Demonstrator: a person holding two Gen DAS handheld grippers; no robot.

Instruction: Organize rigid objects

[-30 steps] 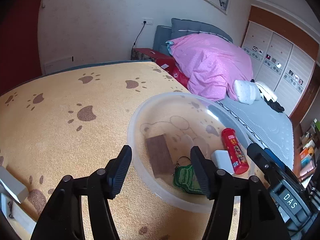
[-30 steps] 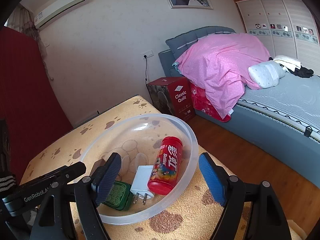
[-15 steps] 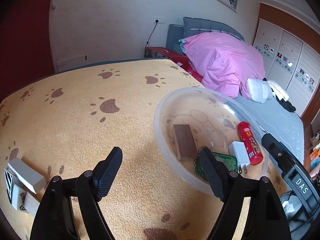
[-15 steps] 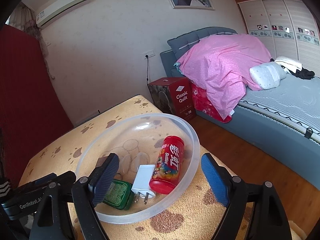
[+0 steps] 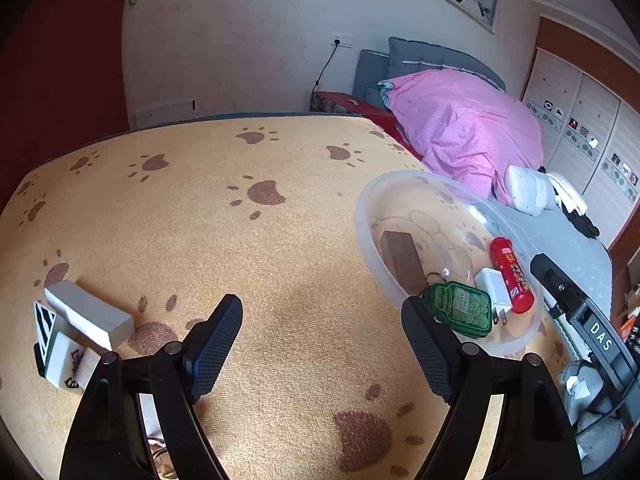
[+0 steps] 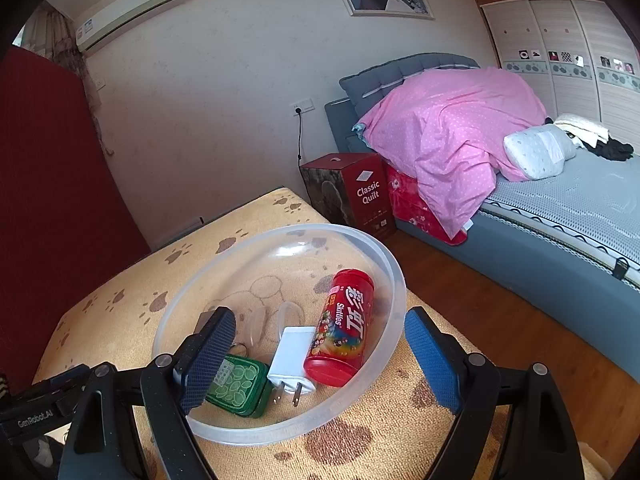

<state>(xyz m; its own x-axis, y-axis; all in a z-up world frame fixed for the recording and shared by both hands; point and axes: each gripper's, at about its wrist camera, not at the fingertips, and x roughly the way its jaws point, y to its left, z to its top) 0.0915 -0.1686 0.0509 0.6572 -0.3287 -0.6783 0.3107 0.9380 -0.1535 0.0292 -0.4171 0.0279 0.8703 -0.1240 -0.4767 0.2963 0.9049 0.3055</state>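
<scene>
A clear plastic bowl [image 5: 514,345] [image 6: 304,230] sits on the yellow paw-print cloth [image 5: 200,220]. In it lie a red Skittles can [image 5: 512,276] [image 6: 344,328], a white charger [image 5: 493,290] [image 6: 292,356], a green bottle-shaped case [image 5: 460,308] [image 6: 236,384] and a brown block [image 5: 402,258]. My left gripper [image 5: 322,308] hangs over bare cloth left of the bowl, its jaws opening with nothing between them. My right gripper [image 6: 320,320] stands open above the bowl's near side, holding nothing.
A white box [image 5: 86,314], a striped card [image 5: 44,322] and small white tiles [image 5: 68,364] lie at the cloth's left edge. The right gripper's body [image 5: 580,320] is beyond the bowl. A bed with a pink quilt [image 6: 452,132] and a red carton [image 6: 360,192] stand past the table.
The left gripper has swung left, away from the bowl, and its jaws have spread wider. The white box and tiles have come into its view. The right gripper stays put, jaws slightly wider.
</scene>
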